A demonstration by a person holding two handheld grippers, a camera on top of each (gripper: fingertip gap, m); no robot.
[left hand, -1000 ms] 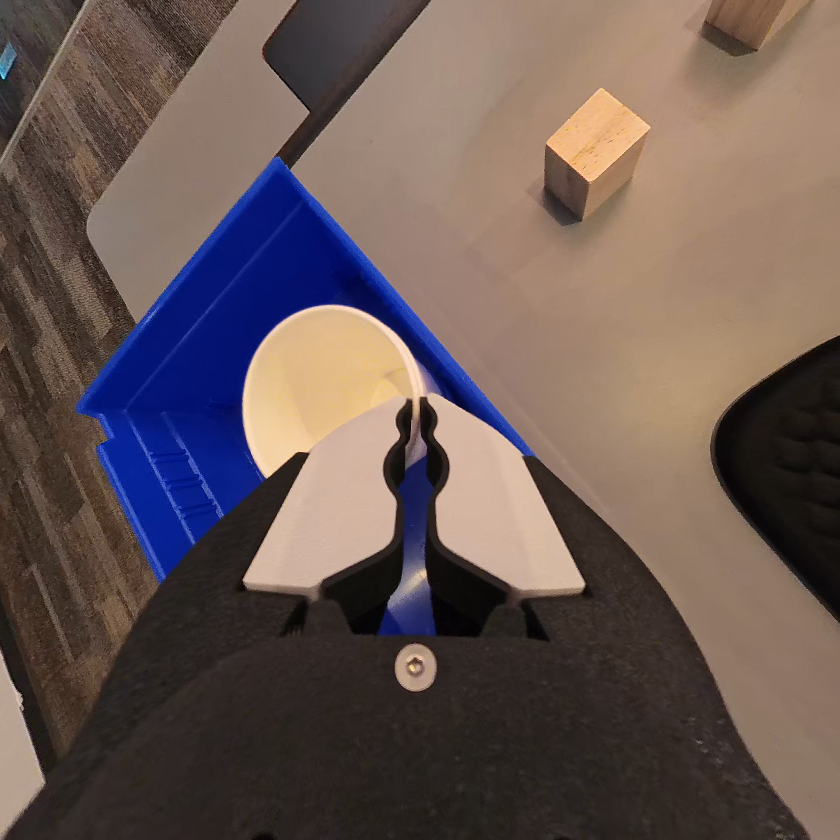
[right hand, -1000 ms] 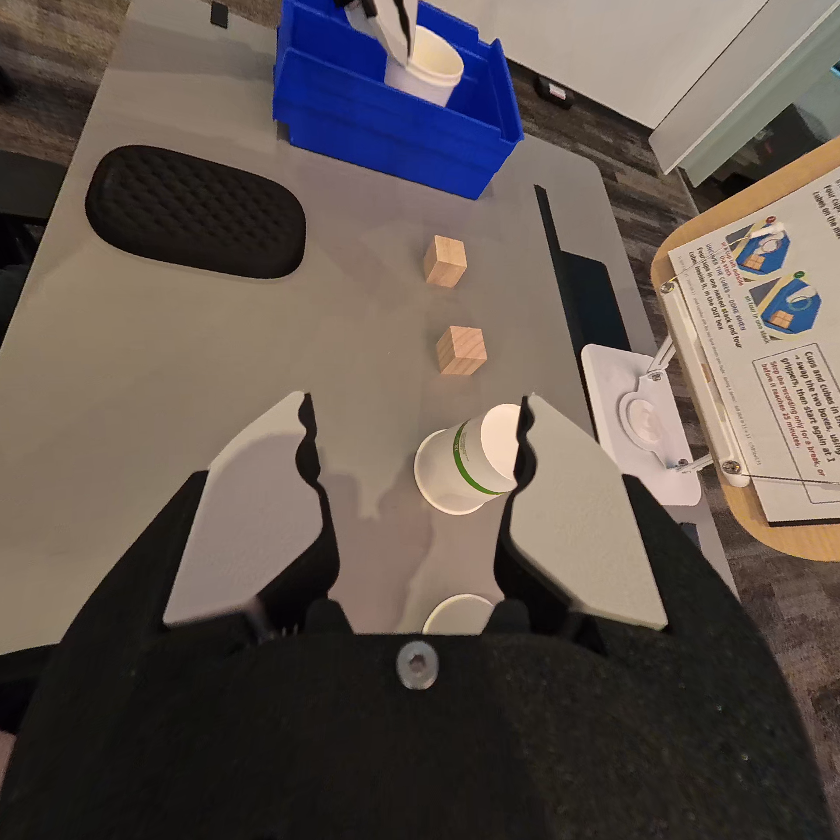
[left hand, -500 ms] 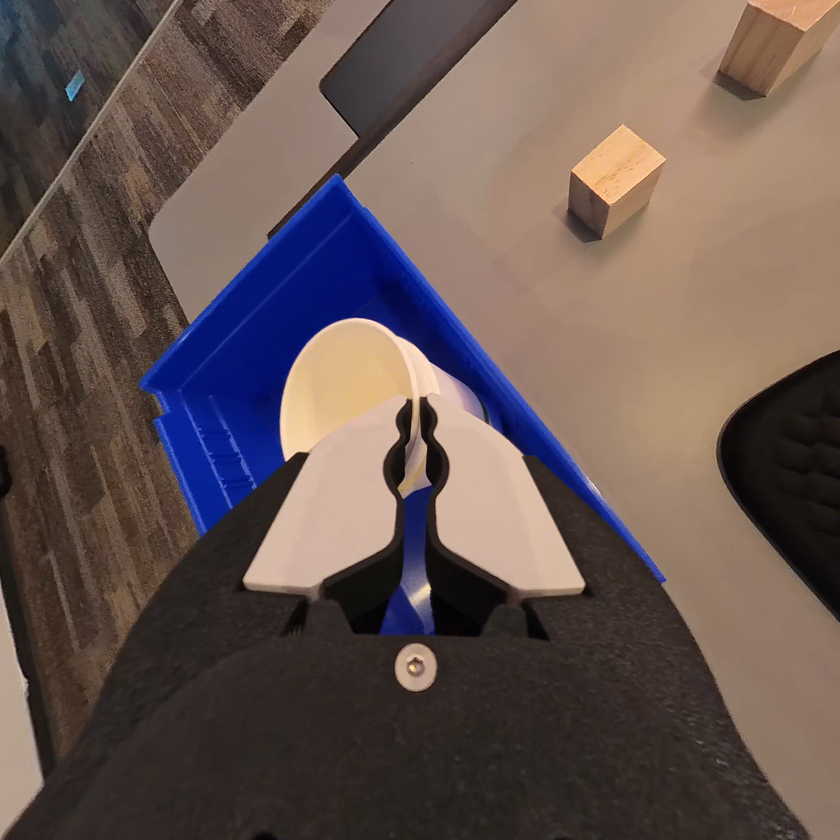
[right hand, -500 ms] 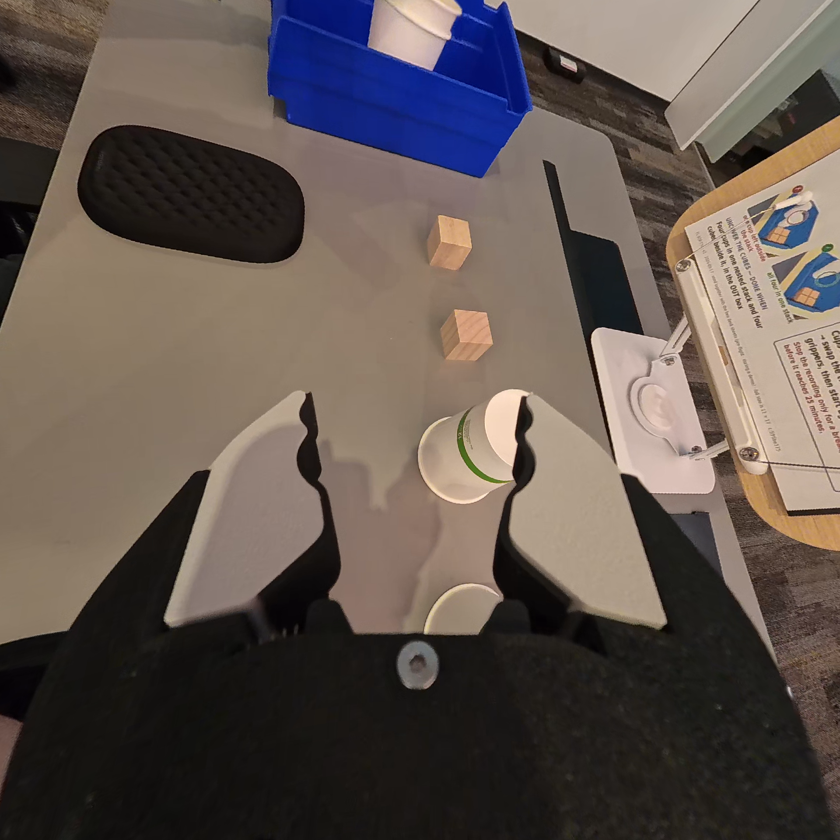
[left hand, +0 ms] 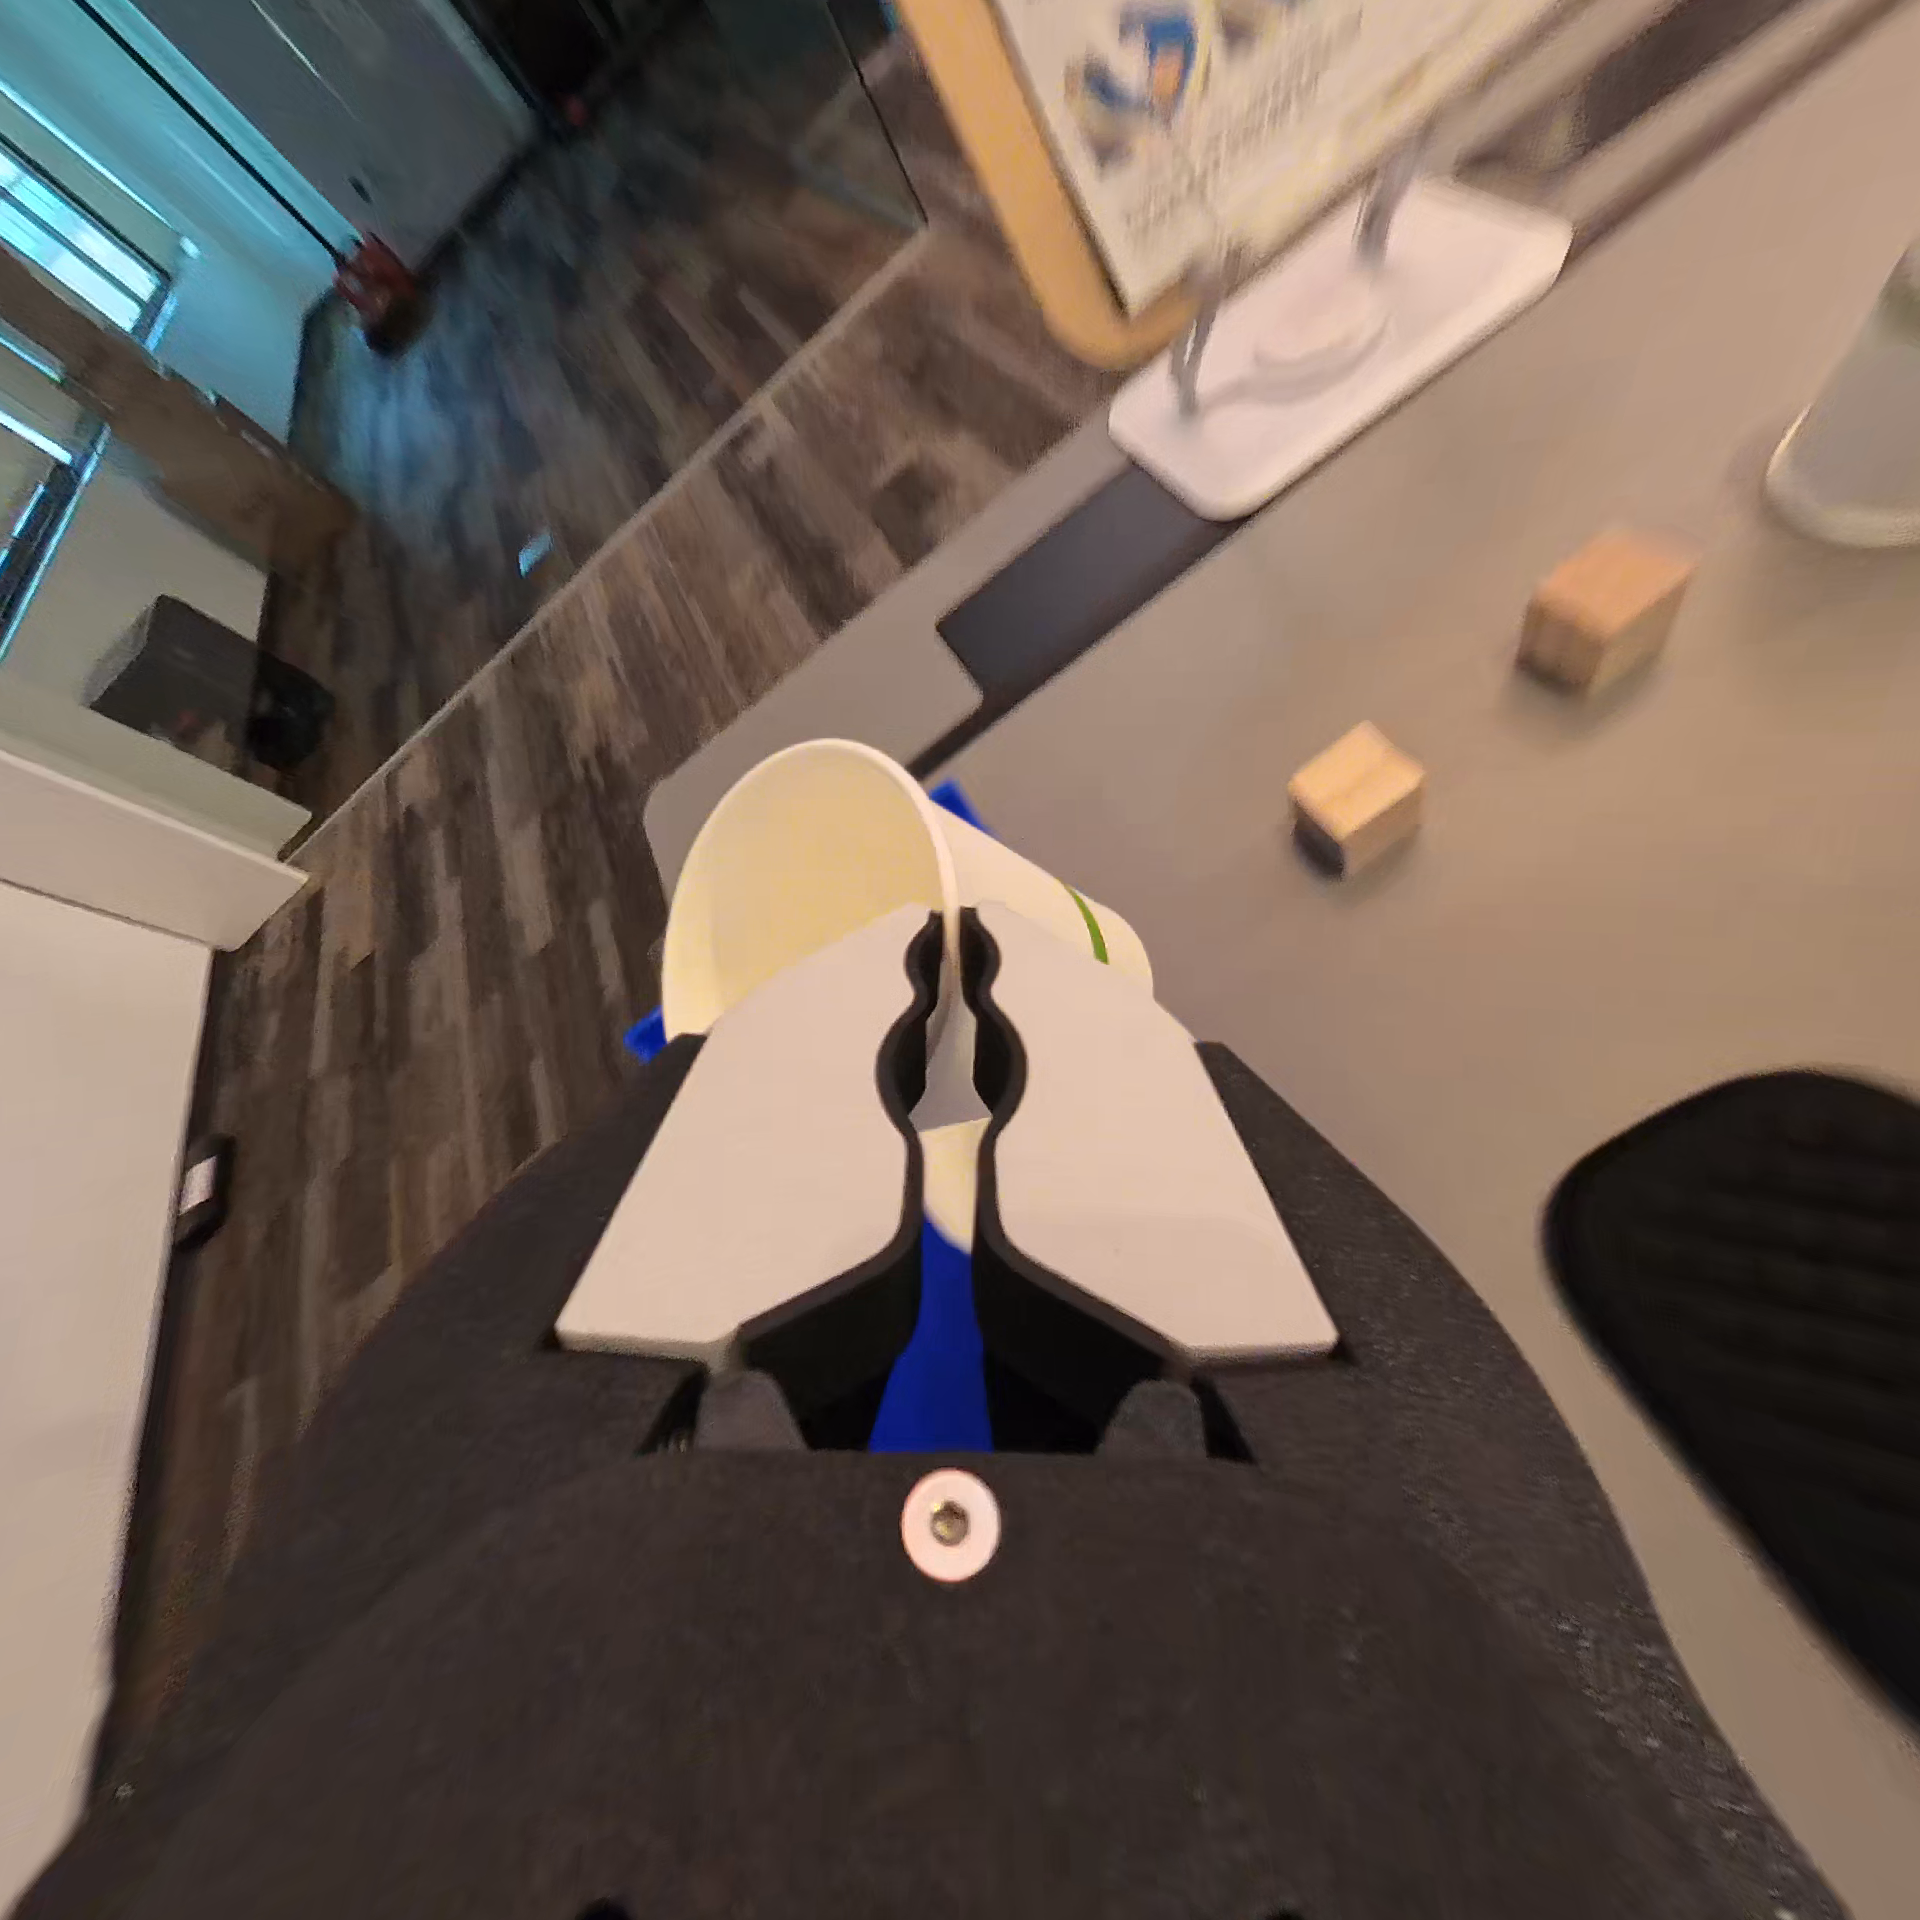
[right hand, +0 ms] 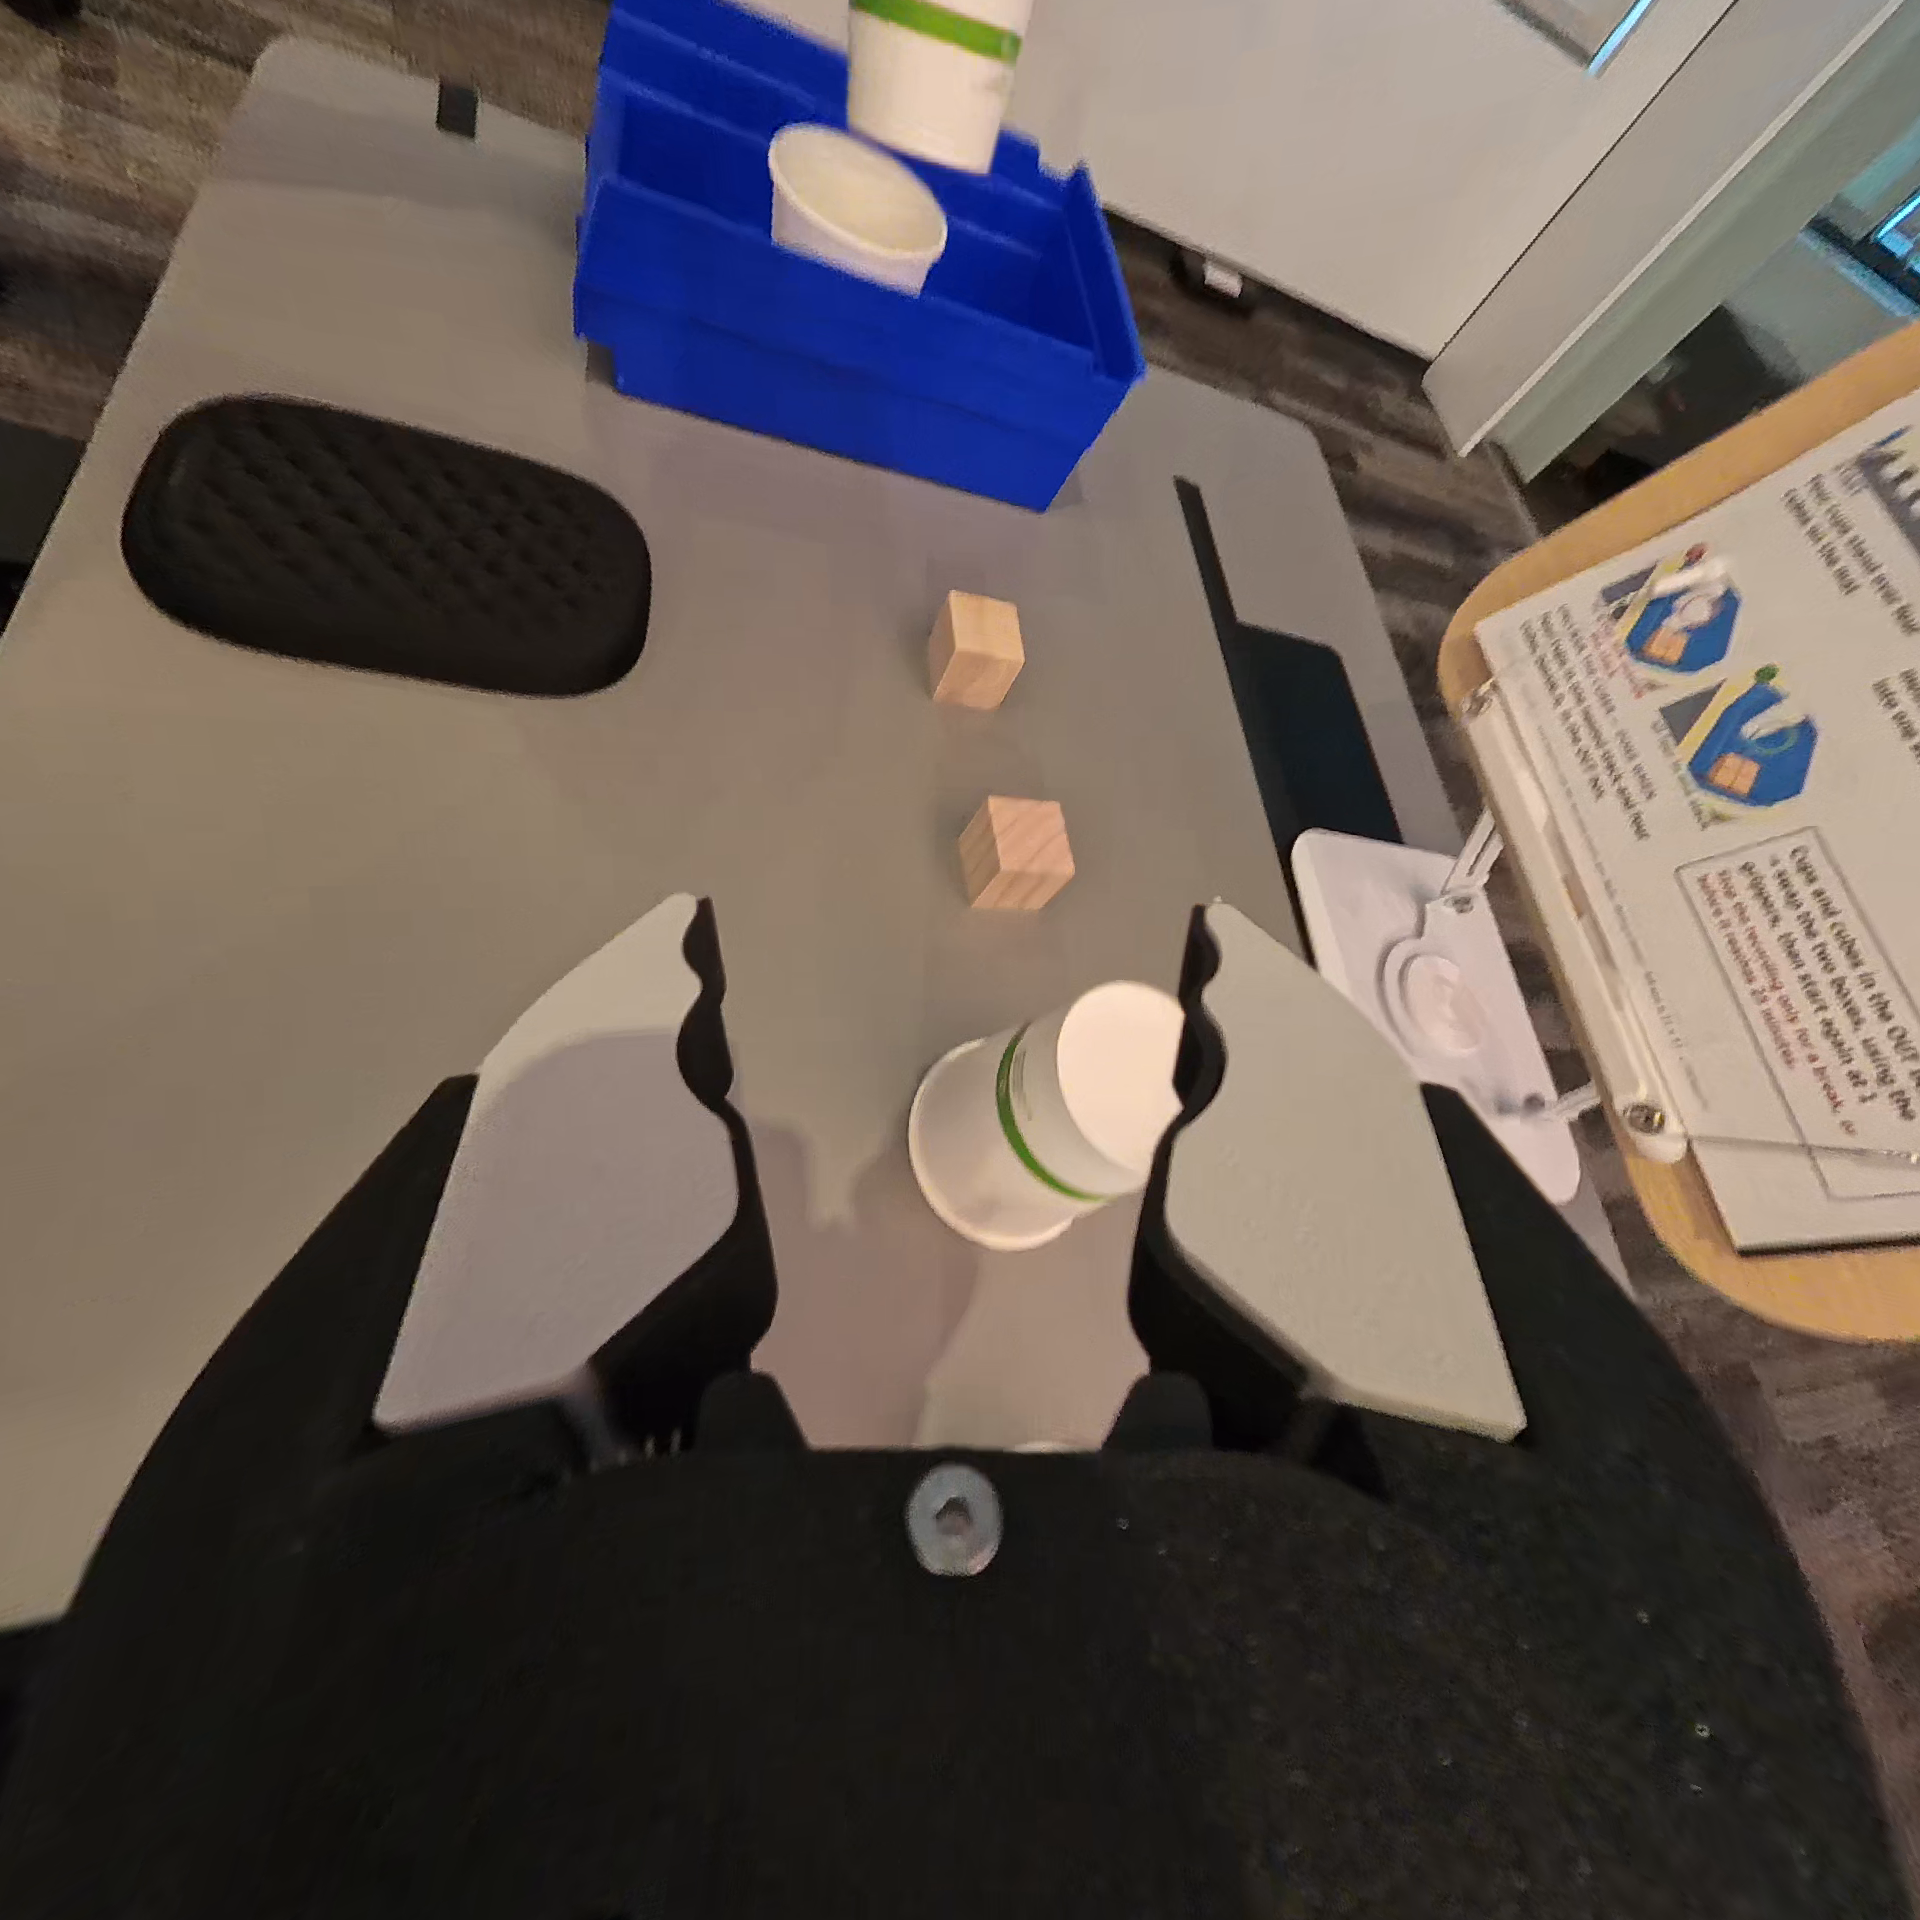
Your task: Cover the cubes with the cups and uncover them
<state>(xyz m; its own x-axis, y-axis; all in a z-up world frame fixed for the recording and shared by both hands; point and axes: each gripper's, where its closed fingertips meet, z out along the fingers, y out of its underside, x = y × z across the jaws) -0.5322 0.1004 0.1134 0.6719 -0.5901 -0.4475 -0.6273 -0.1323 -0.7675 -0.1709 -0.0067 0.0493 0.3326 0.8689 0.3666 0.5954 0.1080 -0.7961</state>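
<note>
My left gripper (left hand: 954, 925) is shut on the rim of a white paper cup (left hand: 810, 883) with a green band, held in the air above the blue bin (left hand: 935, 1340). In the right wrist view this cup (right hand: 935, 73) hangs over the bin (right hand: 852, 343), where another cup (right hand: 857, 218) stands upright. Two wooden cubes (right hand: 977, 649) (right hand: 1013, 852) sit bare on the grey table (right hand: 416, 883). An upside-down cup (right hand: 1039, 1112) stands on the table below my right gripper (right hand: 951, 920), which is open and empty above it. The cubes (left hand: 1356, 795) (left hand: 1605, 618) also show in the left wrist view.
A black padded mat (right hand: 384, 540) lies at the table's left. A white stand base (right hand: 1423, 997) holds an instruction sheet (right hand: 1714, 883) over a round wooden table at the right. A dark slot (right hand: 1288, 686) runs along the table's right edge.
My left gripper has lifted its cup up out of the bin, leaving another cup standing there. My right gripper stays open over the upside-down cup and has shifted slightly.
</note>
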